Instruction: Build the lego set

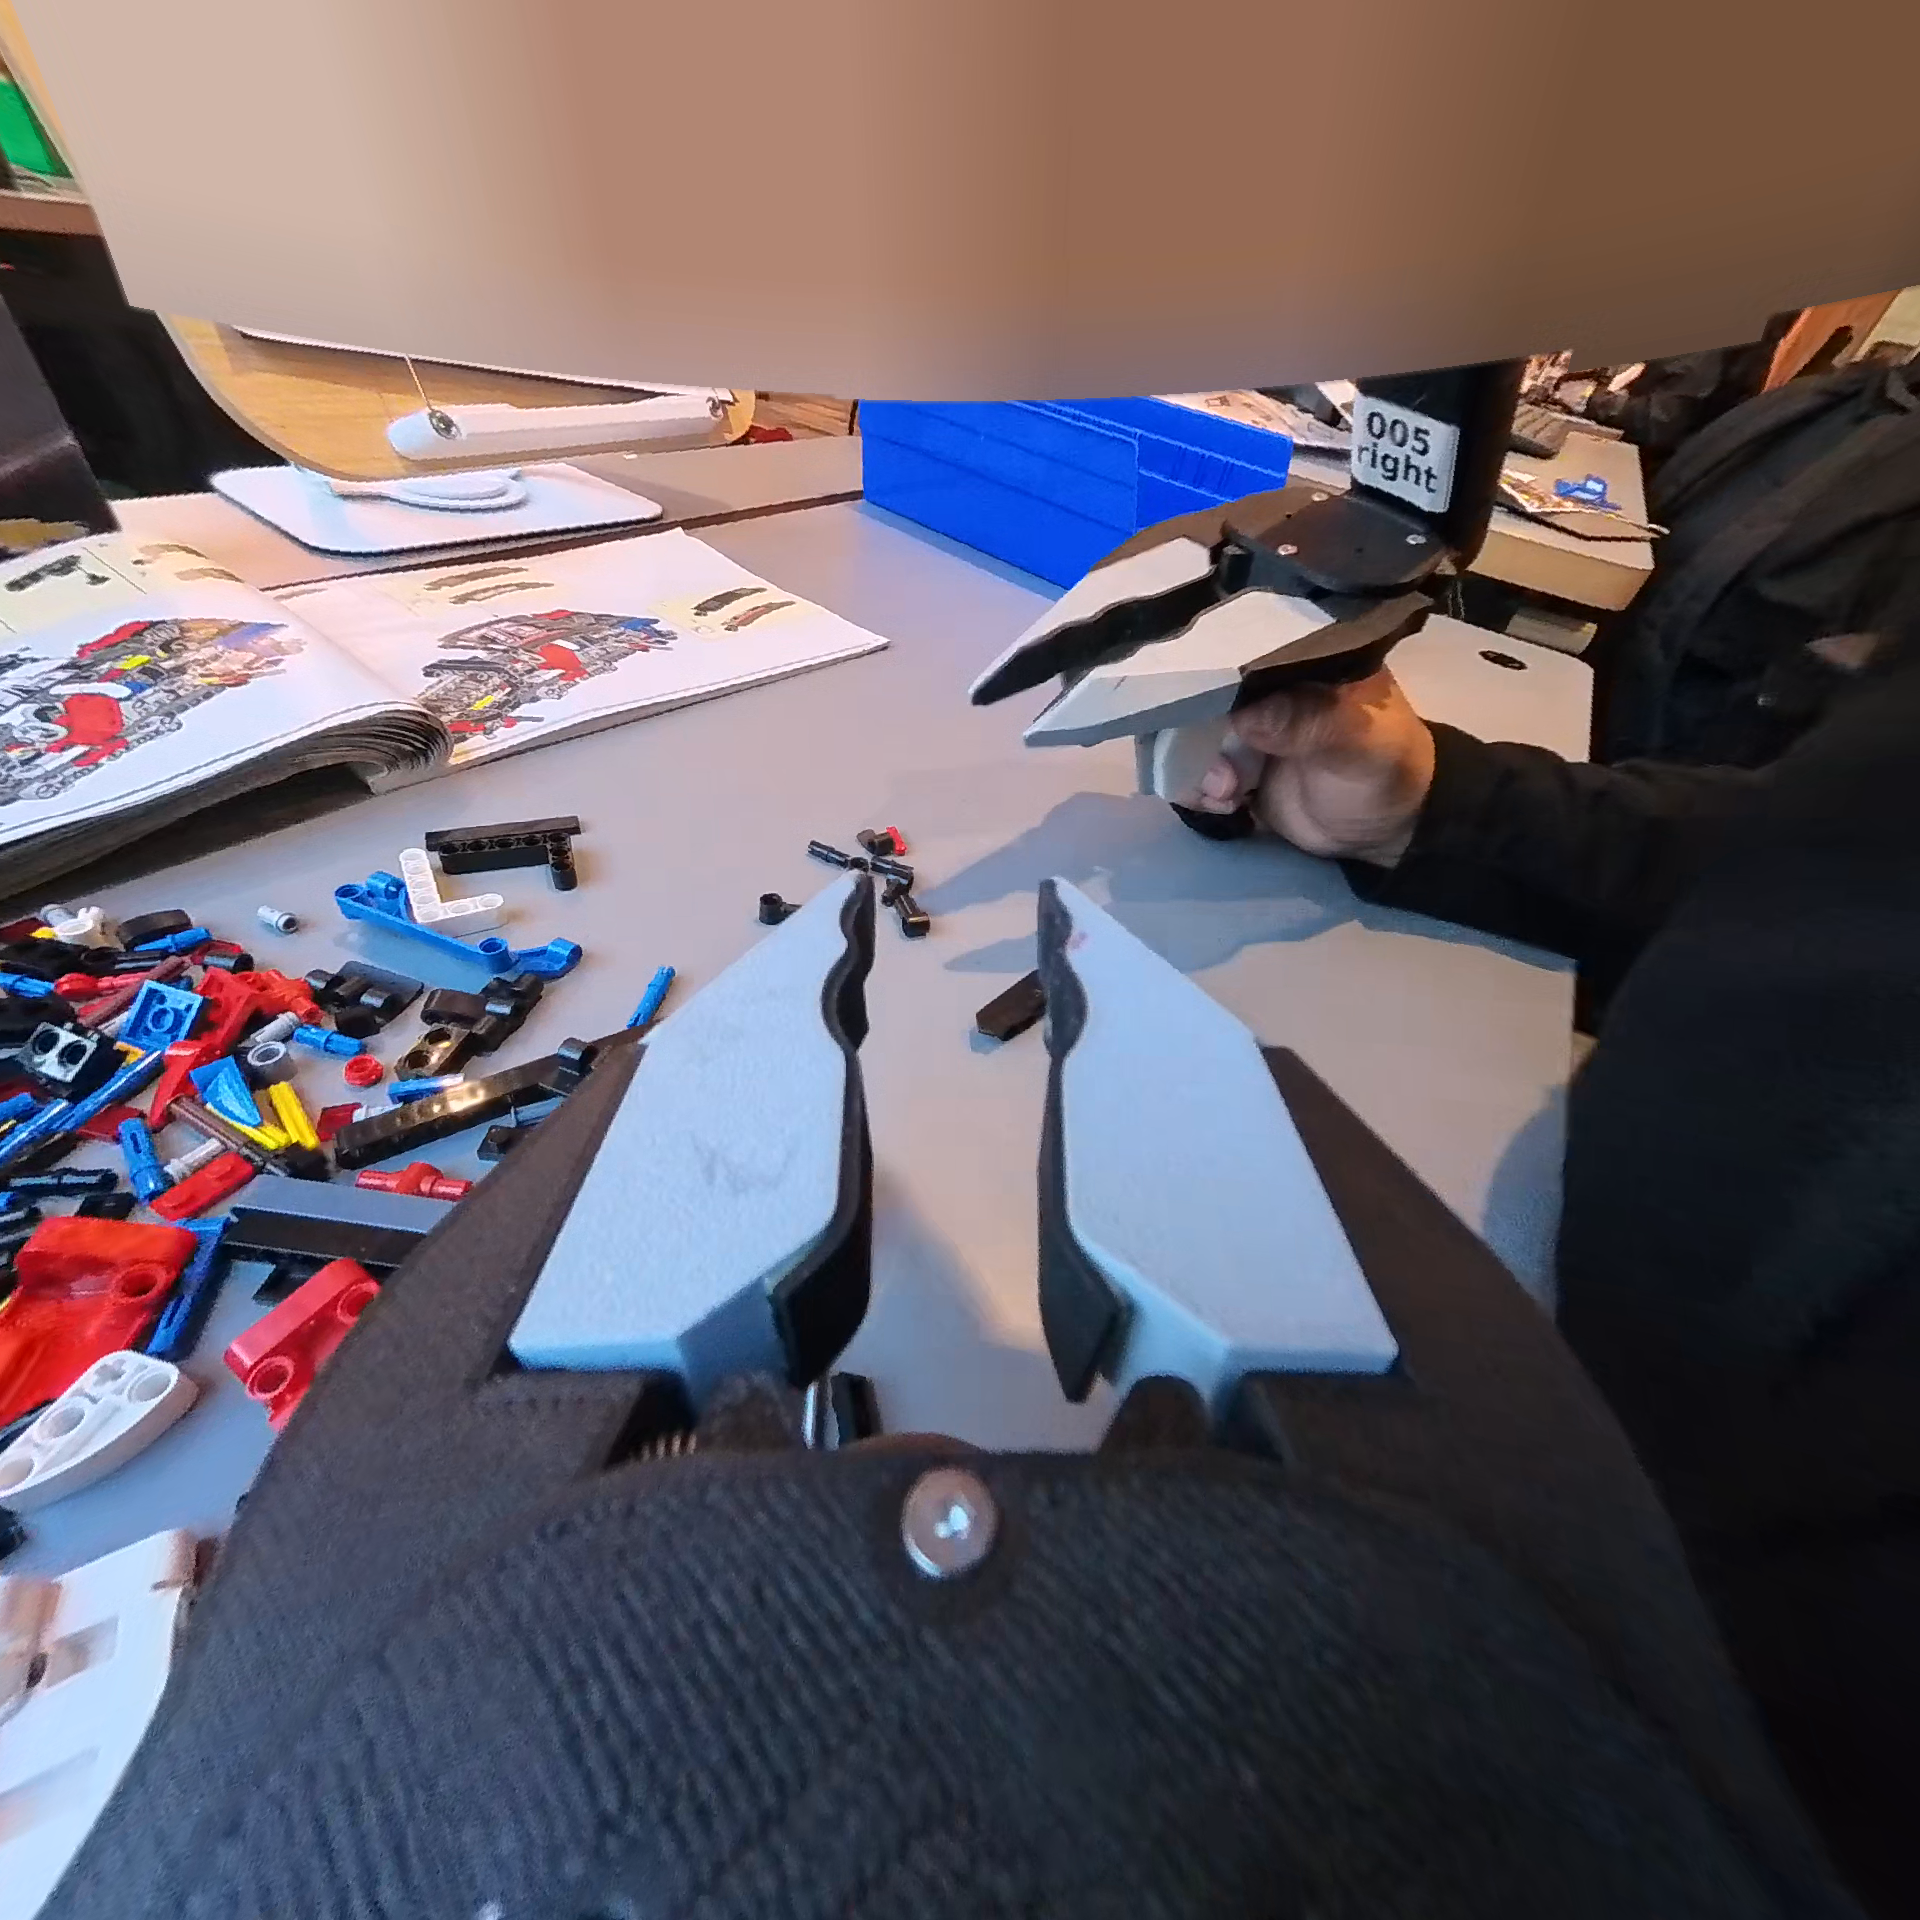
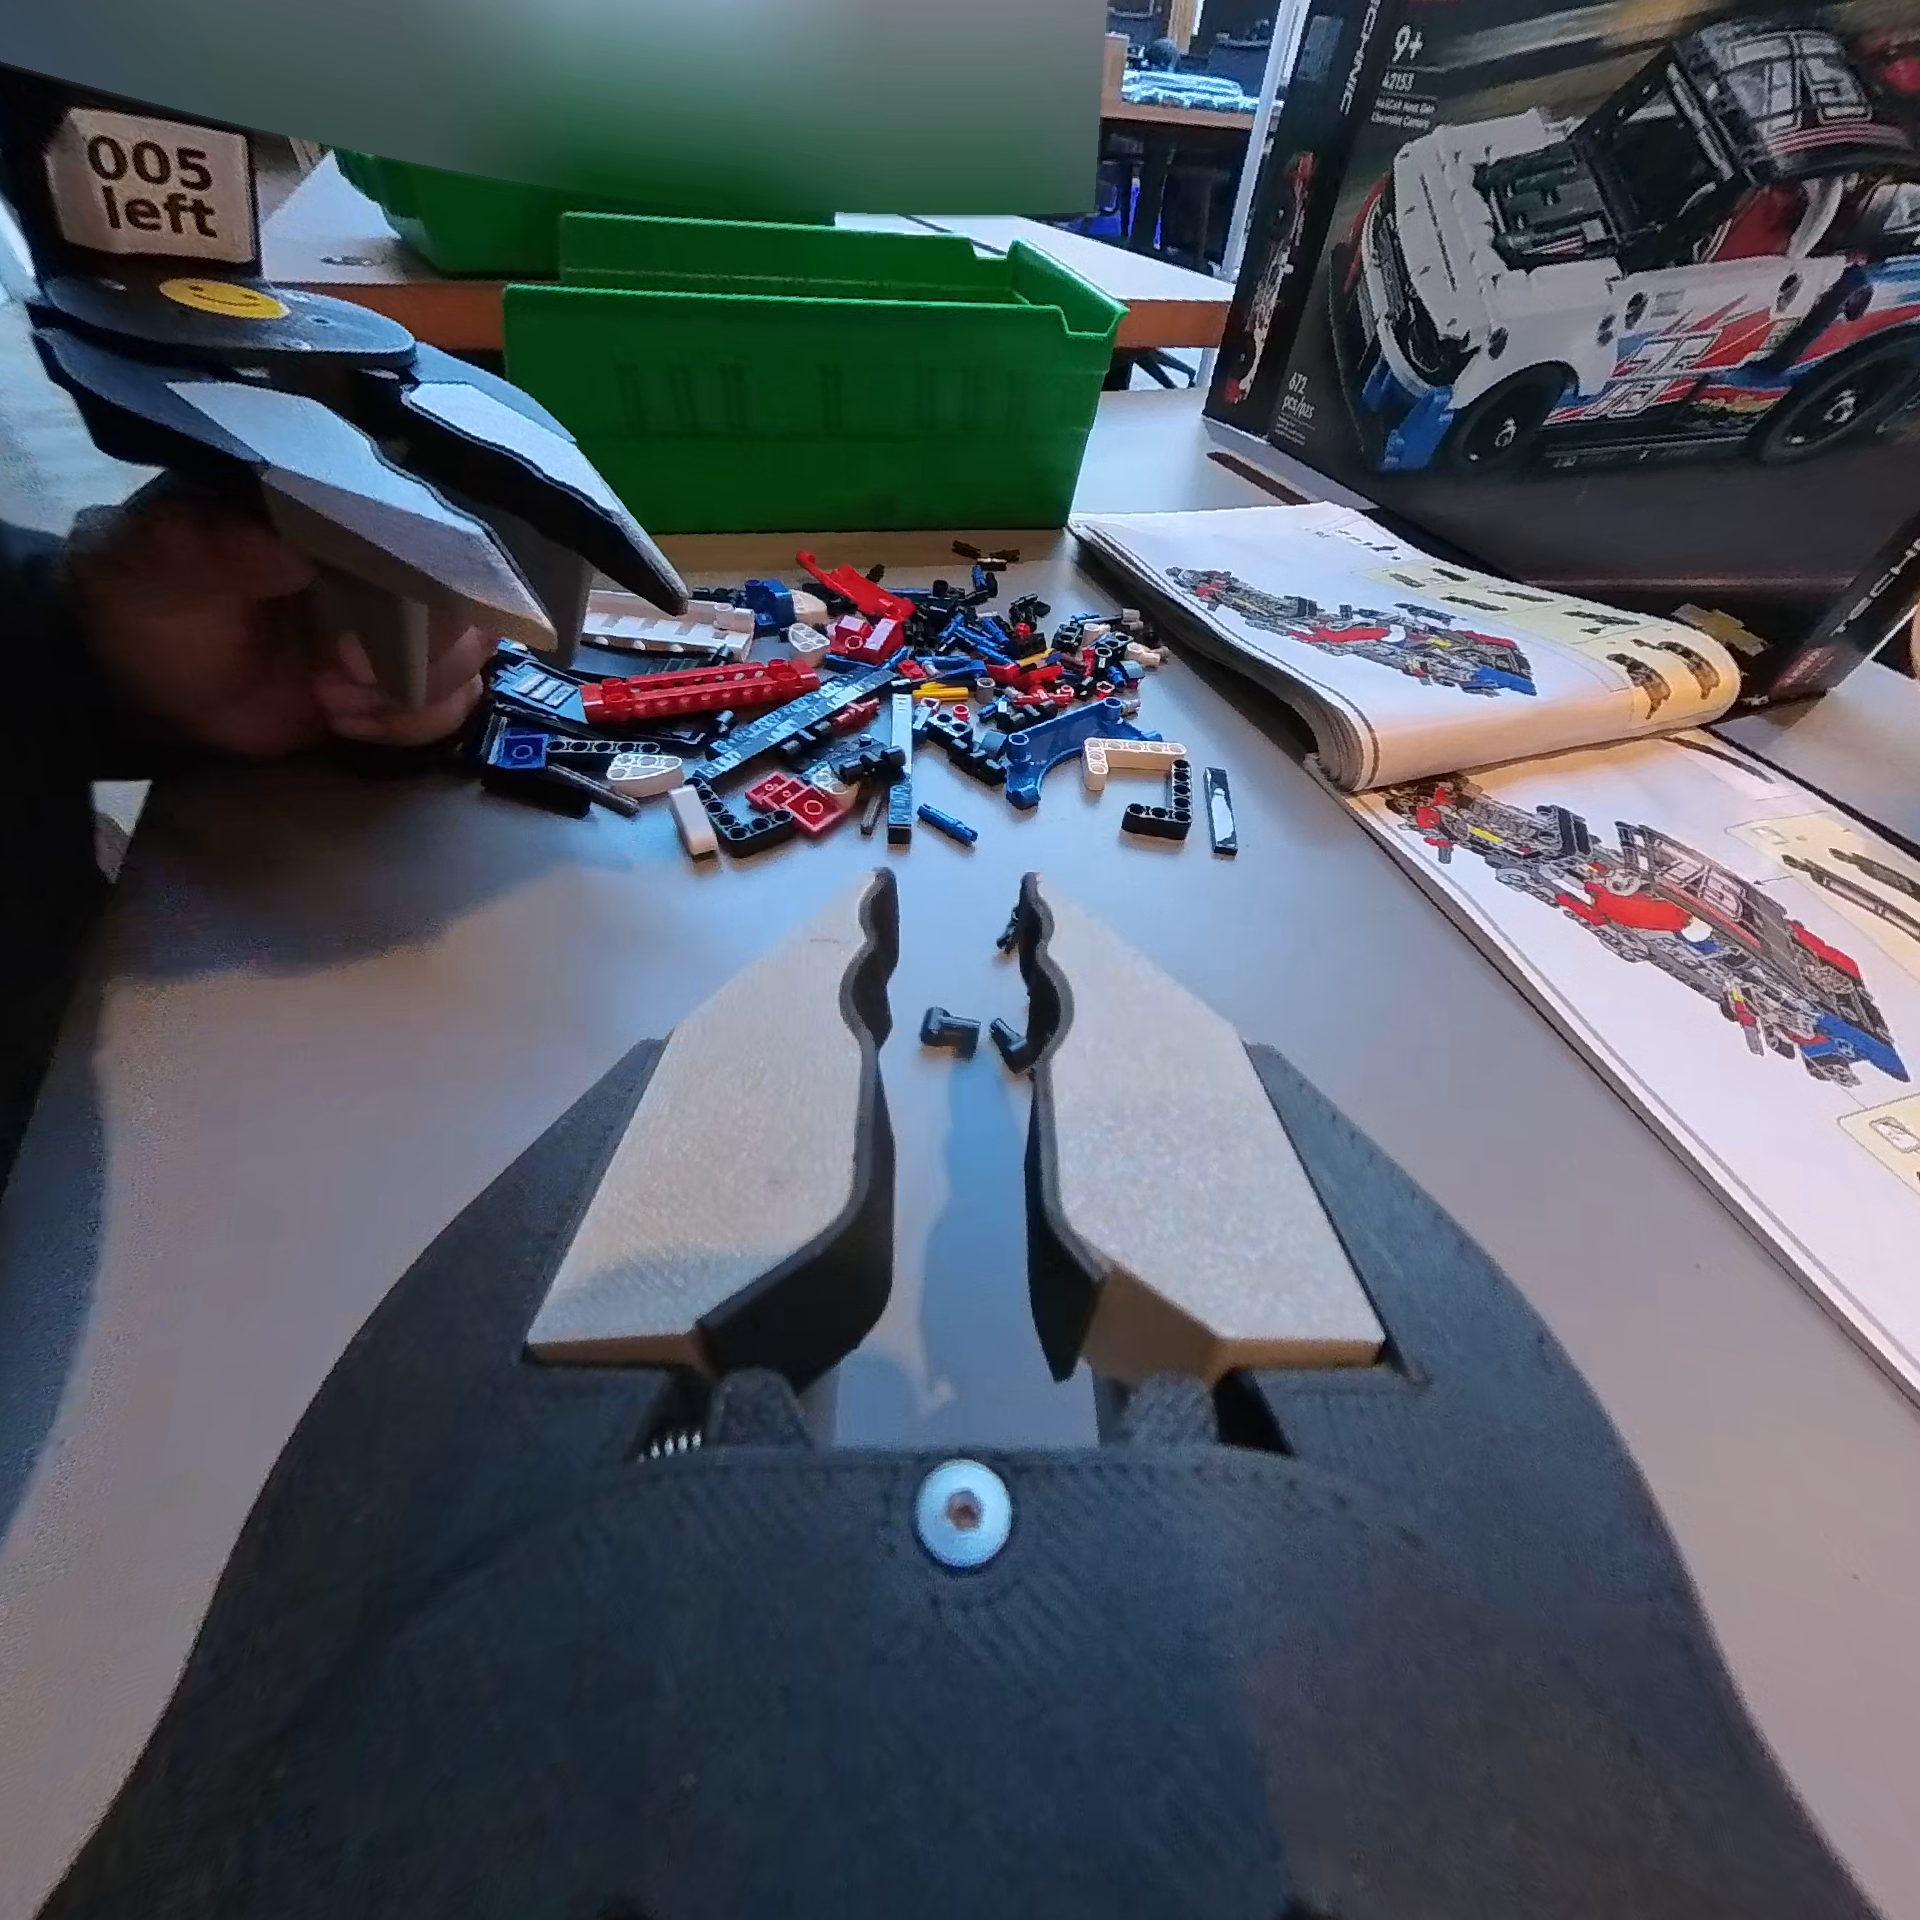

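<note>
The left gripper (image 1: 951, 894) hangs with jaws spread and nothing between them, above the grey table (image 1: 935, 727); the right gripper (image 2: 956, 883) is likewise parted and empty, small black pins (image 2: 951, 1032) lying on the table between its fingers; beyond, the loose lego pieces (image 2: 831, 707) lie scattered in a heap, a red beam (image 2: 696, 691) among them; to their right the open instruction booklet (image 2: 1455, 665); farther back a green bin (image 2: 810, 416) and the set's box (image 2: 1621, 260)
</note>
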Demonstrator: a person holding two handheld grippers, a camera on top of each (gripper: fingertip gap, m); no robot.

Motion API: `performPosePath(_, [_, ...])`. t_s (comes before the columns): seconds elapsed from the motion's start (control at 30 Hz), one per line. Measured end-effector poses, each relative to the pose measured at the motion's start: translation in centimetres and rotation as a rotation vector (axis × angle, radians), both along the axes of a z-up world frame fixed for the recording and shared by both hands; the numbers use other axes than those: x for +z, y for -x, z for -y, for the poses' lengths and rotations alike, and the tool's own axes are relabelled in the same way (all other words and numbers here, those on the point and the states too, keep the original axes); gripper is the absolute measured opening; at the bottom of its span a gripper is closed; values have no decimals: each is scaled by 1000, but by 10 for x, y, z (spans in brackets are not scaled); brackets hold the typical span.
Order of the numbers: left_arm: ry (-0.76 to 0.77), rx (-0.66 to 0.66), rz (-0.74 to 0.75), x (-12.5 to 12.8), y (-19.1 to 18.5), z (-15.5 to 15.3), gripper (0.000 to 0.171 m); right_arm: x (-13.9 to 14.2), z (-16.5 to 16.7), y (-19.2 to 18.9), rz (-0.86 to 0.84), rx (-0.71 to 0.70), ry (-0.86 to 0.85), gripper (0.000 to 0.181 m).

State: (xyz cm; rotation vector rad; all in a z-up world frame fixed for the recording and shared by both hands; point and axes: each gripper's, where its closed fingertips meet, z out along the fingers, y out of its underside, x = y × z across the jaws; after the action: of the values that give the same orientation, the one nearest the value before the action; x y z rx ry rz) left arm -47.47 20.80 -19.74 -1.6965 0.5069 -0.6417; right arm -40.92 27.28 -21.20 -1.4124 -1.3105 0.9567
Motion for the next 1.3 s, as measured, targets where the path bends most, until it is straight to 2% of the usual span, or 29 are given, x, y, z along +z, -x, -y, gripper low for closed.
performPosePath(0.13, [-18,2,-43,-1,-4,1,28,11,-2,-3,-36,-40,-35,20])
performPosePath(0.3, [-53,12,-131,-5,-11,3,29,35,-9,-16,-92,-195,-33,26])
performPosePath(0.43, [-77,24,-217,-9,-17,4,30,69,23,-43,-161,-246,-35,30])
performPosePath(0.53, [-99,35,-267,-10,-25,8,29,86,42,-88,-184,-328,-42,37])
performPosePath(0.6, [-91,-8,-237,-6,-42,14,30,89,46,-135,-172,-428,-26,48])
performPosePath(0.67, [-67,-52,-220,-3,-61,17,30,89,39,-203,-150,-598,-30,53])
performPosePath(0.73, [-30,-90,-193,-2,-79,18,33,84,26,-295,-108,-830,-46,54])
performPosePath(0.83, [20,-145,-154,-8,-106,20,35,67,9,-458,1,-1243,-38,57])
performPosePath(0.9, [38,-165,-169,-18,-123,19,35,56,2,-547,50,-1436,-1,64])
performPosePath(0.93, [47,-173,-184,-23,-131,17,34,52,-5,-580,62,-1495,22,64])
performPosePath(1.03, [33,-169,-240,-27,-149,6,33,42,-40,-641,147,-1593,70,71])
performPosePath(1.17, [74,-152,-296,-38,-160,-11,33,30,-105,-707,411,-1710,88,73])
performPosePath(1.23, [90,-160,-324,-43,-163,-18,33,19,-128,-731,532,-1729,134,73])
performPosePath(1.3, [80,-100,-339,-43,-156,-30,32,7,-141,-740,632,-1709,176,70])
